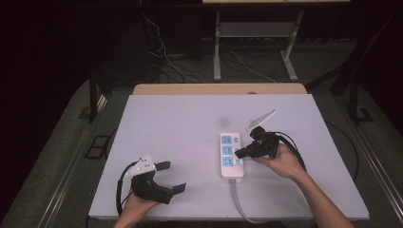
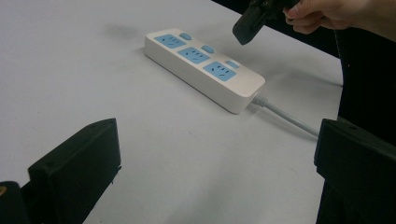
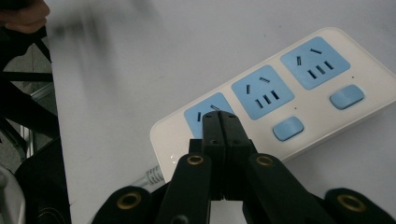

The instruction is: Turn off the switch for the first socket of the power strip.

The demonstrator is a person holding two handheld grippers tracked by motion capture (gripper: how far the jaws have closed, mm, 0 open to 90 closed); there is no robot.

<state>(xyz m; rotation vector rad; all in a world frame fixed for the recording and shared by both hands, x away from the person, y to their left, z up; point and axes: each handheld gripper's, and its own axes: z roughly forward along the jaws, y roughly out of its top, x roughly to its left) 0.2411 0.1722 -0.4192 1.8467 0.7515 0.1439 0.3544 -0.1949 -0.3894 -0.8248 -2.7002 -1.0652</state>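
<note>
Right tool [image 3: 219, 122], jaws pressed together on nothing, hovers over the white three-socket power strip with blue faces [image 1: 231, 155], tip above its cord-end socket, likely to poke a switch. Left tool [image 1: 167, 176], spread wide, idles on the white surface [image 1: 180, 118], strip well ahead.

One power strip [image 1: 232, 155] bearing three blue sockets [image 3: 314, 63] and three blue switches [image 3: 346, 96], one grey cord [image 1: 239, 201], one table [image 1: 180, 123], two grippers: left [image 1: 168, 176], right [image 1: 240, 152].
</note>
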